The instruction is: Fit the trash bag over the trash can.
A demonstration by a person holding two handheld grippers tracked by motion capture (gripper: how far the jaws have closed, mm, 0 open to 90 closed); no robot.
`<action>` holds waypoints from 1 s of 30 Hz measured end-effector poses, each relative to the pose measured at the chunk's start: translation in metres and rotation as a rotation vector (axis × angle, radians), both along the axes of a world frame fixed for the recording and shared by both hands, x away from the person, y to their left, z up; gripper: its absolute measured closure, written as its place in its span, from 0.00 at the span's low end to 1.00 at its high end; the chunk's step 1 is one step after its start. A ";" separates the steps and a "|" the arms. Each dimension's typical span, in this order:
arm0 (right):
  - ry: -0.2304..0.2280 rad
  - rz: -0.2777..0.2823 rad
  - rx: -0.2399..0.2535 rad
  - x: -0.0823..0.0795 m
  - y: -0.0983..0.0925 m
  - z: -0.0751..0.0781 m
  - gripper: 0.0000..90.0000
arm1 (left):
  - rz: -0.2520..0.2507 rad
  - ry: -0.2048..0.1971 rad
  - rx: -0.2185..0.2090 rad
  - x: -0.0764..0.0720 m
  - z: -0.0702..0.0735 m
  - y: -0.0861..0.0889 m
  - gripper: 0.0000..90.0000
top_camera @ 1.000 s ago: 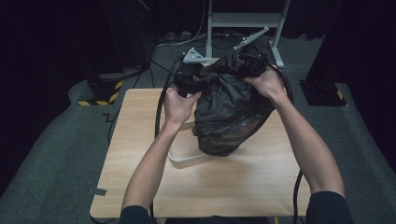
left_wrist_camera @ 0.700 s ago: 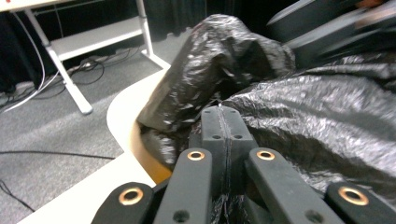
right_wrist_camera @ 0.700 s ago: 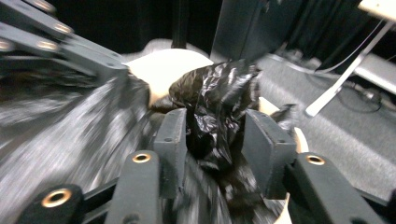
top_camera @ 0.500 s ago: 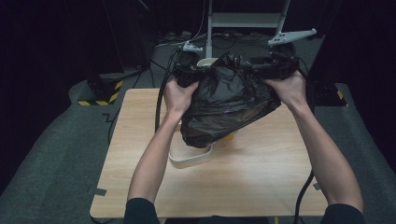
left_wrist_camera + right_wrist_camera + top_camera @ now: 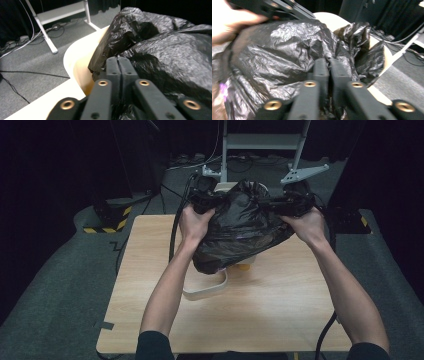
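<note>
Bag: a crumpled black plastic bag [image 5: 240, 232] held off the surface [image 5: 280, 310] above its far half, stretched between both hands.
Left hand-held gripper [image 5: 210, 200]: at the bag's left upper edge; jaws pressed together on a fold of the film, which they have just eased slightly.
Right hand-held gripper [image 5: 280, 206]: at the bag's right upper edge; jaws have just closed and now clench bunched film.
Bin: a cream bin [image 5: 75, 58] under and behind the bag, its rim just beside the left jaws.
Lid ring: a cream hoop [image 5: 207, 290] lying on the surface, near side of the bag.
</note>
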State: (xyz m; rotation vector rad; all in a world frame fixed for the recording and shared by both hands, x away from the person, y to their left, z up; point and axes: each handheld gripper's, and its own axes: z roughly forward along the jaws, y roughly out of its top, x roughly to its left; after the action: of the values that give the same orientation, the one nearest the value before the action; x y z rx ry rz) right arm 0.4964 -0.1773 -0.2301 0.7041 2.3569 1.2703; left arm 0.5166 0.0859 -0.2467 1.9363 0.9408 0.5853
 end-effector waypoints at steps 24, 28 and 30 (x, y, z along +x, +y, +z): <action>0.023 -0.208 -0.042 0.040 0.019 -0.011 1.00 | -0.090 -0.124 -0.042 -0.083 -0.005 0.018 0.43; 0.019 -0.182 -0.033 0.036 0.020 -0.013 0.98 | -0.057 -0.134 -0.046 -0.075 -0.006 0.020 0.70; 0.026 -0.170 -0.011 0.035 0.017 -0.012 0.90 | -0.047 -0.127 -0.044 -0.070 -0.007 0.022 0.82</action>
State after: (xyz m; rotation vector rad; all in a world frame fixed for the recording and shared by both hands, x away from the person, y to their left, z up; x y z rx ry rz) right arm 0.5309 -0.1600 -0.2424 0.9013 2.2681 1.1810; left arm 0.4469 0.1076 -0.2534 1.8547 0.8192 0.6470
